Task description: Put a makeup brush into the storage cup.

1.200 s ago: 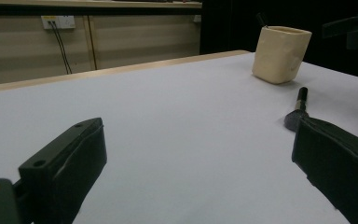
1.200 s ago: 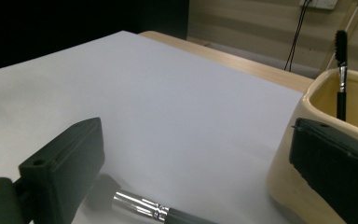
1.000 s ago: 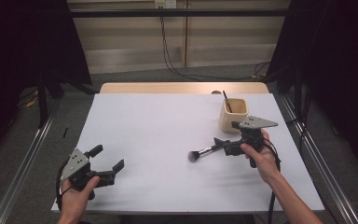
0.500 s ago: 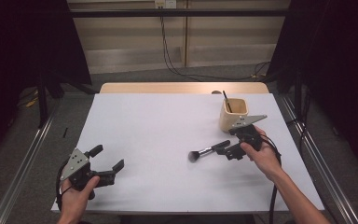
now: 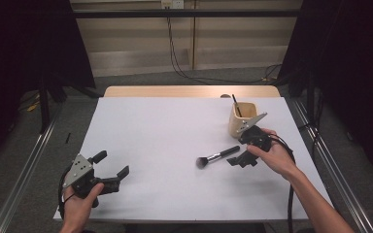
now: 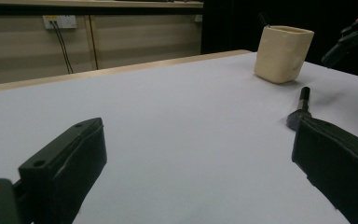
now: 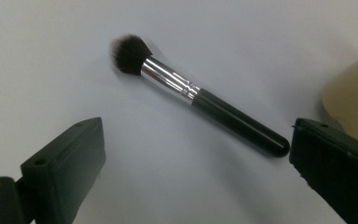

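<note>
Black glossy handle, chrome ferrule, dark dense bristle head: the makeup brush (image 7: 193, 96) lies flat on the white bench (image 5: 165, 141), right of centre, bristles pointing left-near, handle end pointing toward the cream holder cup (image 5: 243, 118).

Handling, as a judgement:
- Light, 1 rigid stick. Handle looks like lacquered plastic or wood, round and tapered, so it can roll or squirt out of flat pads.
- Ferrule is polished metal, the slickest part. Avoid it.
- Bristles are soft and would splay and give no hold. Not a grasp point.
- Best hold: mid-handle, just behind the ferrule, jaws across the axis. That sits near the balance point and leaves the butt end free for dropping into the cup.
- It lies low on the sheet, so pads have to come down nearly touching the surface.

Right hand-held gripper (image 5: 239, 158) sits just beside the handle end, jaws spread wide, nothing between them. In the right gripper view the brush runs diagonally between the 2 black jaws without touching either, butt end just short of the right jaw.

Left hand-held gripper (image 5: 110, 175) rests at the near-left corner of the bench, also released and empty, well apart from the brush.

Cup: matte cream, rounded-square walls, looks ceramic or plastic, standing upright at the far right. 1 thin dark stick (image 5: 235, 105) already leans inside it. Bench cover is smooth matte white, with a wood edge showing at the far side.
</note>
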A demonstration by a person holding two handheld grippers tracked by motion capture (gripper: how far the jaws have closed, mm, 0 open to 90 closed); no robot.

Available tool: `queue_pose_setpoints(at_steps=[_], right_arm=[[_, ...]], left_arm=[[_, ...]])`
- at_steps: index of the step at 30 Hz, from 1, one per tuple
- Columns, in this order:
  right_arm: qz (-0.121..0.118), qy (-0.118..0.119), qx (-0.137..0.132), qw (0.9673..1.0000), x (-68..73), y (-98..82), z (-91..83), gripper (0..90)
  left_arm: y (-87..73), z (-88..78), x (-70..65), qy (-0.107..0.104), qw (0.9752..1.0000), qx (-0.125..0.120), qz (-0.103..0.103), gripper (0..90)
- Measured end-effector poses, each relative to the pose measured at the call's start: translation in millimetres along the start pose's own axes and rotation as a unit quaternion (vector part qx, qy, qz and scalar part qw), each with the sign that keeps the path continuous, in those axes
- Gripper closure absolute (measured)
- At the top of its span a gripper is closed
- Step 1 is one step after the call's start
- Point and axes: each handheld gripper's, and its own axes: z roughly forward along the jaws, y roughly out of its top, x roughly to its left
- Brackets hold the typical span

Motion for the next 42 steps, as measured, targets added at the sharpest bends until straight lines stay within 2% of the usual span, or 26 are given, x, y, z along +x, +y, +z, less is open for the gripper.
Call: queue_pose_setpoints(at_steps=[7, 15, 18, 22, 27, 30, 31, 34, 37, 41, 42], right_arm=[[-0.017, 0.015, 0.039, 0.999, -2.1, 2.9, -0.4, 3.5], [-0.055, 0.024, 0.057, 0.9966, 0.6, 13.1, 3.7, 4.7], [-0.076, 0.028, 0.067, 0.9945, 3.7, 19.0, 7.4, 5.3], [-0.092, 0.03, 0.076, 0.9924, 6.2, 25.7, 11.0, 5.4], [-0.102, 0.033, 0.088, 0.9904, 8.3, 33.5, 17.2, 6.0], [-0.115, 0.035, 0.106, 0.9871, 8.3, 38.2, 24.6, 6.2], [-0.113, 0.036, 0.109, 0.987, 8.5, 39.2, 26.0, 6.4], [-0.127, 0.039, 0.111, 0.9849, 5.9, 42.2, 32.9, 6.0], [-0.128, 0.044, 0.117, 0.9838, 5.8, 44.1, 38.7, 6.6], [-0.139, 0.037, 0.124, 0.9819, 5.4, 46.1, 45.5, 9.5], [-0.148, 0.036, 0.121, 0.9809, 5.6, 46.9, 46.4, 10.9]], left_arm=[[0.0, -0.2, 0.0, 0.002, 1.0, 0.0, 0.001, 3.0], [0.1, -0.1, -0.2, 0.001, 1.0, 0.001, 0.001, 3.0], [0.1, 0.0, -0.2, 0.001, 1.0, 0.001, 0.001, 3.0], [0.1, -0.2, -0.1, 0.001, 1.0, 0.0, 0.001, 3.0], [-0.1, 0.1, 0.0, 0.003, 1.0, 0.001, 0.002, 3.0], [-0.2, 0.3, -0.1, 0.003, 1.0, 0.001, 0.002, 3.0], [-0.2, 0.3, -0.2, 0.002, 1.0, 0.001, 0.002, 3.0], [-0.3, 0.2, -0.3, 0.002, 1.0, 0.001, 0.002, 3.0], [-0.5, 0.2, 0.2, 0.002, 1.0, 0.002, 0.002, 3.0], [-0.5, 0.4, 0.4, 0.002, 1.0, 0.004, 0.005, 3.0], [-0.6, 0.5, 0.2, 0.002, 1.0, 0.004, 0.003, 3.1]])
